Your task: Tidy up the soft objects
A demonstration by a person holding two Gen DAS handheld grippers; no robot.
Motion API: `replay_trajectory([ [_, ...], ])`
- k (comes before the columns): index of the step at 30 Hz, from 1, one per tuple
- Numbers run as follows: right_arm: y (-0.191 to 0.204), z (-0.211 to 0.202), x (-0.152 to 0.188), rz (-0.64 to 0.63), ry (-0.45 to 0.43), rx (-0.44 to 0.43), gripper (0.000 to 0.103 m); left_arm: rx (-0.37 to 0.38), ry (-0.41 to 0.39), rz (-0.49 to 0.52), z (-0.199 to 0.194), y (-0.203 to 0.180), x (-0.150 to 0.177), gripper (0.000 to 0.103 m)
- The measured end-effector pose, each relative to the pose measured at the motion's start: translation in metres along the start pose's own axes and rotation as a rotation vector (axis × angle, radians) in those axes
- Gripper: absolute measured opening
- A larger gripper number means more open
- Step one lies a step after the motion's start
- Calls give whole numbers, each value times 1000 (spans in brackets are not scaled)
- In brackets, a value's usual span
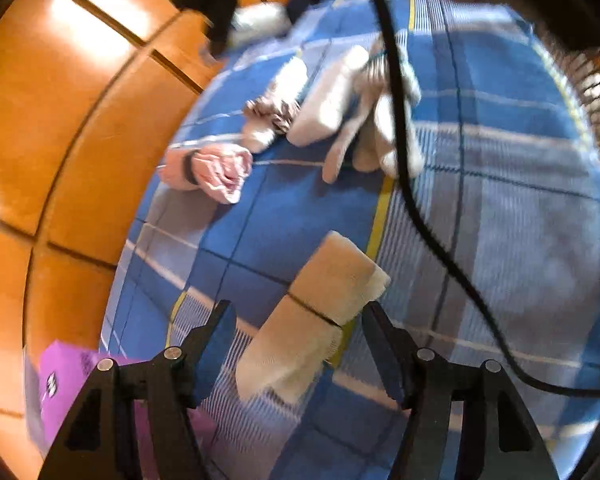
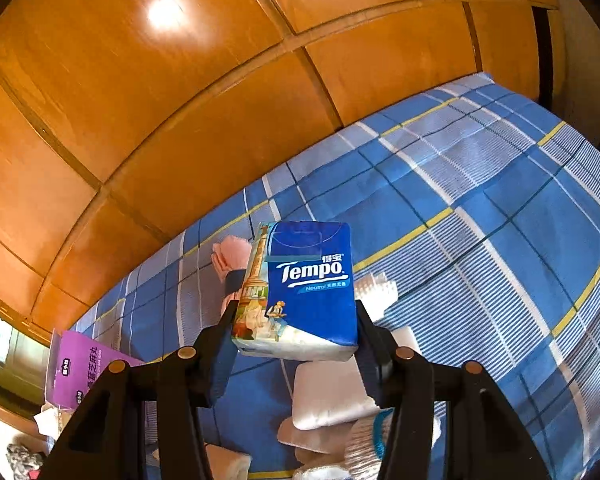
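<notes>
My right tool [image 2: 296, 340] is clamped on a blue Tempo tissue packet [image 2: 300, 292], its two fingers pressing the packet's sides and holding it up above the blue plaid bed sheet [image 2: 480, 216]; below it on the bed I see white soft pads [image 2: 328, 396] and a pink cloth bundle [image 2: 232, 256] farther back, beside the orange wooden wall panels [image 2: 180, 100]; a purple printed box [image 2: 84, 364] stands at the bed's left edge; my left tool [image 1: 300, 344] hangs with its fingers apart over a cream folded towel [image 1: 312, 320] lying on the sheet, not touching it as far as I can tell; farther off lie a pink glove [image 1: 212, 168] and pale grey-white gloves [image 1: 360, 120], blurred; a black cable [image 1: 416, 208] crosses the view.
</notes>
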State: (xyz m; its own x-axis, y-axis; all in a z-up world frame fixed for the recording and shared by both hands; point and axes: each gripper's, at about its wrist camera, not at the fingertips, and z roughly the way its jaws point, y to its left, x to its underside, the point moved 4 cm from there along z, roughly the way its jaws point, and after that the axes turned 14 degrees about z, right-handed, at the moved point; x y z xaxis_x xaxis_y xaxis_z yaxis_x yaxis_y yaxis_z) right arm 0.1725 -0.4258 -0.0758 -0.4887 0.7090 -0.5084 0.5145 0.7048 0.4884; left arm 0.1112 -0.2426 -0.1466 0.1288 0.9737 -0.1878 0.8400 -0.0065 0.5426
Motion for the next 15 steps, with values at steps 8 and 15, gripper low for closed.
replay_trajectory([
  [8,-4,-5,-5,26,-33,-23,52,172,-40,-354,15,44,5,20],
  [15,0,-3,-3,3,-28,-18,52,265,-145,-670,-4,109,7,20],
])
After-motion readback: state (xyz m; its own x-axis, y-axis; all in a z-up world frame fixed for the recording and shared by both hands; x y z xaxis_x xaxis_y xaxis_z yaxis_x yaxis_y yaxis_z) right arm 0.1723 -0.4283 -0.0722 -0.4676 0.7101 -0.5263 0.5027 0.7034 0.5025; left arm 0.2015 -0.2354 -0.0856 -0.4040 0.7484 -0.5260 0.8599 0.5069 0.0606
